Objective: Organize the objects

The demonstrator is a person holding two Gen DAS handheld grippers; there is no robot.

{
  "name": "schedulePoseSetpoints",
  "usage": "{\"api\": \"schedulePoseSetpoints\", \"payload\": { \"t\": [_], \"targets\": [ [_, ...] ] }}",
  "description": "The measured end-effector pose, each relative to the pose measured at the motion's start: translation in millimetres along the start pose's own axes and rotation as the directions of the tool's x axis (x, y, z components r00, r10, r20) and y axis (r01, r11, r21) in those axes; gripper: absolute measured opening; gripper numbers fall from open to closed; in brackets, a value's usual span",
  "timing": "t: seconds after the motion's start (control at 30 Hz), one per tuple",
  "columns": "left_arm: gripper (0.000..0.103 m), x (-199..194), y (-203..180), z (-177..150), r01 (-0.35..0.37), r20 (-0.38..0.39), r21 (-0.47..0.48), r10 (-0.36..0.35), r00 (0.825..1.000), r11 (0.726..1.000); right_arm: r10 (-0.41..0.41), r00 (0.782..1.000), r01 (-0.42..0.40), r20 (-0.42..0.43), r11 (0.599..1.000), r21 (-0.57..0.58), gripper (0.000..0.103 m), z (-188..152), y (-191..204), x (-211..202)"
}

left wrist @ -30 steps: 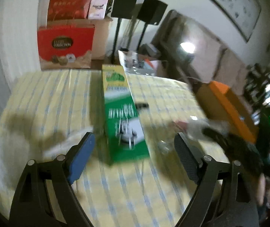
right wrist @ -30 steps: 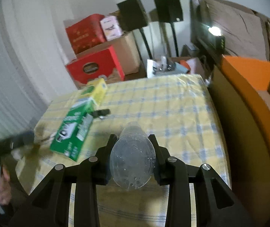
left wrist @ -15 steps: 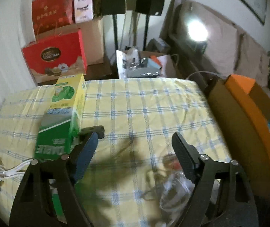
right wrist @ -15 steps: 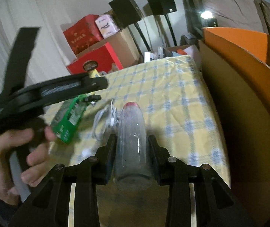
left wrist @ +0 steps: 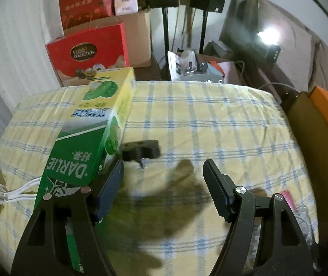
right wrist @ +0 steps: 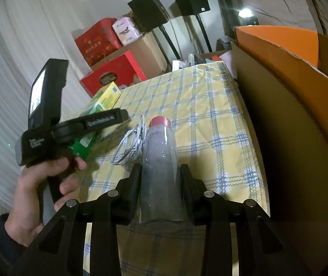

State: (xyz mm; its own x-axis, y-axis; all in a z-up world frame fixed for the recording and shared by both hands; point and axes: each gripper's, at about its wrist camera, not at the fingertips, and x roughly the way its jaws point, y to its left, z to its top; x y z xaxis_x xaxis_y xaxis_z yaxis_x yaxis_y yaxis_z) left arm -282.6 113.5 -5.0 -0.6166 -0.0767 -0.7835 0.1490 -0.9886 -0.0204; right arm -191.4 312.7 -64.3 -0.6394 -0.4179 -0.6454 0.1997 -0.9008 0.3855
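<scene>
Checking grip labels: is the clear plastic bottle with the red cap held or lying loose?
Held: the right tongs are clamped on the clear plastic bottle with the red cap, cap pointing away.

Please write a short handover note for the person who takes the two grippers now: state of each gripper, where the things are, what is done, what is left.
Right gripper: shut on the clear plastic bottle with a red cap, held over the yellow checked tablecloth, beside the brown cardboard box with orange flap.
Left gripper: open, jaws have just been closing, nothing between them; the long green and yellow carton lies just past its left finger.
Also on the cloth: small black clip, coiled white cable.
Done: bottle picked up.
Left: apparently stow the bottle, then carton, clip and cable.
</scene>
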Motion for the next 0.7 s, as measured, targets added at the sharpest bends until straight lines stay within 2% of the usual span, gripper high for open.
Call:
{"api": "schedulePoseSetpoints", "payload": {
  "t": [0.1,0.2,0.27,0.3,0.37,0.4,0.53,0.6,0.7],
  "targets": [
    [0.069,7,9,4,-0.014,-0.016,0.006,0.014,1.0,1.0,0.001,1.0,-0.001,0.0,1.0,0.003,0.034,0,0,0],
    [0.068,15,10,7,-0.056,-0.025,0.052,0.058,0.998,0.997,0.003,1.0,-0.003,0.002,1.0,0.007,0.035,-1,-1,1],
    [0.065,18,9,8,-0.061,-0.02,0.066,0.063,0.998,0.996,0.003,1.0,-0.003,0.001,1.0,0.007,0.035,-2,-1,1],
    [0.055,19,8,9,-0.062,-0.018,0.07,0.063,0.998,0.996,0.003,1.0,-0.003,0.002,1.0,0.008,0.035,-2,-1,1],
    [0.044,21,5,8,-0.086,-0.008,0.081,0.087,0.996,0.993,0.001,1.0,-0.001,0.0,1.0,0.011,0.035,-2,-1,1],
    [0.033,21,5,8,-0.089,0.004,0.083,0.089,0.996,0.993,0.001,1.0,-0.001,0.0,1.0,0.013,0.035,-3,-2,3],
    [0.034,12,6,4,-0.045,0.015,0.085,0.044,0.999,0.995,-0.001,1.0,0.001,0.003,1.0,0.019,0.035,-4,-4,3],
    [0.034,-9,5,-5,-0.042,0.071,0.115,0.034,0.997,0.992,-0.001,1.0,0.001,0.011,1.0,0.026,0.035,-5,-5,3],
    [0.034,-41,15,-17,0.011,0.111,0.12,-0.024,0.994,0.993,-0.001,0.999,-0.001,0.049,0.999,0.033,0.033,-4,-6,-4]
  ]
}}
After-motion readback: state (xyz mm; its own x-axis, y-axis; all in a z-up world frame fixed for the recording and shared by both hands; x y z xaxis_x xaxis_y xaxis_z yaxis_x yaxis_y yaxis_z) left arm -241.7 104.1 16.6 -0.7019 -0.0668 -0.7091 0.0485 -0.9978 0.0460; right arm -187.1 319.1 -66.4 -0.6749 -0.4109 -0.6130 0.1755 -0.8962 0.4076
